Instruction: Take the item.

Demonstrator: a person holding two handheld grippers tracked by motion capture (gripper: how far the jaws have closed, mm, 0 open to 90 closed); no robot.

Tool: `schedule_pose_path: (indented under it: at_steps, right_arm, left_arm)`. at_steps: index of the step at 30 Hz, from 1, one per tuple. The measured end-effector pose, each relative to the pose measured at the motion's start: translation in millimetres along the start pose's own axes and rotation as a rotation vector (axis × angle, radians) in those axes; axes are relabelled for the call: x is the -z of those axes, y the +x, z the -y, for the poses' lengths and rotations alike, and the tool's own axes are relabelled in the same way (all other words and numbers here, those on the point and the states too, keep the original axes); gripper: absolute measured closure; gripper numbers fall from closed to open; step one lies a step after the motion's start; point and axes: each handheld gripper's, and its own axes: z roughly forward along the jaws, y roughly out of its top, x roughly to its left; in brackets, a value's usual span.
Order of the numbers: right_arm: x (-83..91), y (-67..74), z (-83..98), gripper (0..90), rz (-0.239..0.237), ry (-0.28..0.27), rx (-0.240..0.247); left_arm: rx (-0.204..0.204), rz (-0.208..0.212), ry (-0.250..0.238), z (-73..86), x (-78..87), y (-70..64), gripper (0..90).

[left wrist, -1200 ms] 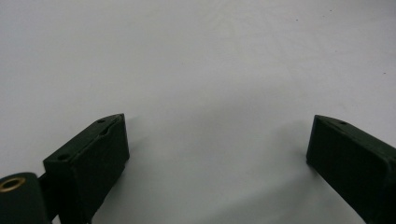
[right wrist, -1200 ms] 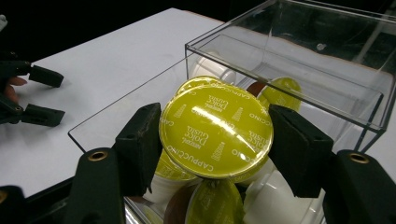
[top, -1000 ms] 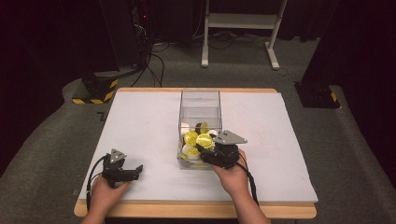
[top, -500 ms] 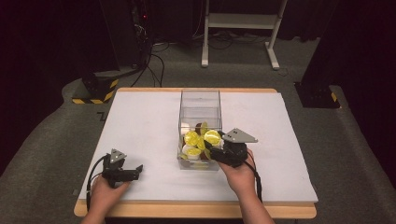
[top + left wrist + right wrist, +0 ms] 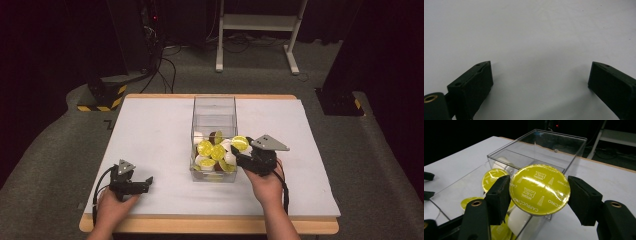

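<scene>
Right gripper (image 5: 539, 195), shifted rightward, clamping "Dolce Gusto CAPPUCCINO" capsule (image 5: 539, 189); left gripper (image 5: 540, 82) agape.

Between the black jaws of the right gripper (image 5: 539, 195) sits a capsule (image 5: 539, 189) with a shiny yellow-green foil lid printed in pale lettering. Beyond it, the clear plastic box (image 5: 564, 157) holds more yellow-lidded, white-bodied capsules (image 5: 492, 177). The tabletop (image 5: 529, 37) under the left gripper (image 5: 540, 77) is plain white.

Dark lab: white-topped table (image 5: 150, 130), hazard-striped equipment base (image 5: 102, 97), floor cables (image 5: 170, 65), metal stand (image 5: 260, 22).
</scene>
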Motion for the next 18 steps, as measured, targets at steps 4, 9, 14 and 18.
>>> schedule_pose_path:
  at_steps: [4,9,14,18]
  right_arm:
    - [0.9,-8.7,1.4,38.2,0.023,0.002,-0.009]
    - [0.6,-19.1,3.2,38.2,0.043,0.005,-0.023]
    - [1.4,-30.7,4.8,38.2,0.082,0.011,-0.028]
    - [0.1,-38.1,7.1,38.2,0.114,0.021,-0.025]
  left_arm:
    - [0.001,0.0,-0.001,0.1,0.0,-0.1,5.9]
    - [0.001,-0.001,-0.002,0.1,0.0,-0.2,5.9]
    - [-0.001,-0.002,-0.002,0.1,0.0,-0.2,5.9]
    - [-0.002,-0.003,-0.001,0.2,0.1,-0.1,5.9]
